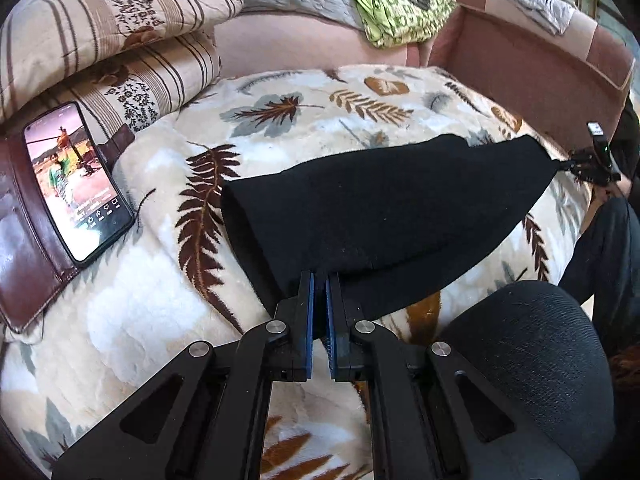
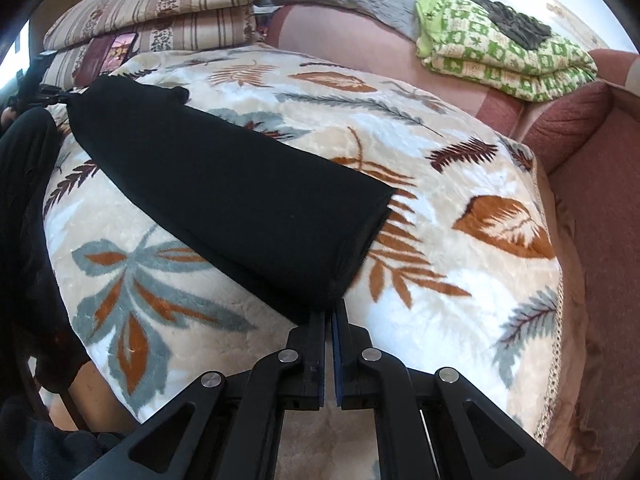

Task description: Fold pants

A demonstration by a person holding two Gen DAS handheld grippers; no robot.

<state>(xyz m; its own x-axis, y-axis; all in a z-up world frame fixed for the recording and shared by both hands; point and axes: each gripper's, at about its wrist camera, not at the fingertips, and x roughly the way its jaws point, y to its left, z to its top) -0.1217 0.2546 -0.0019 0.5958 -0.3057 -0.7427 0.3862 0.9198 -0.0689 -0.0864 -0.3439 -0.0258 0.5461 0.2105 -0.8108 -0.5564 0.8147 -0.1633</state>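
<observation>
The black pants (image 1: 384, 216) are stretched in a long folded band above a leaf-patterned blanket (image 1: 160, 312) on a sofa. My left gripper (image 1: 320, 280) is shut on one end of the pants. My right gripper (image 2: 331, 308) is shut on the other end, where the pants (image 2: 224, 188) run away to the upper left. In the left wrist view the right gripper (image 1: 592, 168) shows at the far right, pinching the far corner. In the right wrist view the left gripper (image 2: 48, 94) shows at the far left.
A phone (image 1: 76, 184) with a lit screen lies in an open brown case (image 1: 24, 248) on the left. Striped pillows (image 1: 112, 40) are stacked behind. A green patterned cloth (image 2: 500, 52) lies on the sofa back. A black chair back (image 1: 532, 360) stands near right.
</observation>
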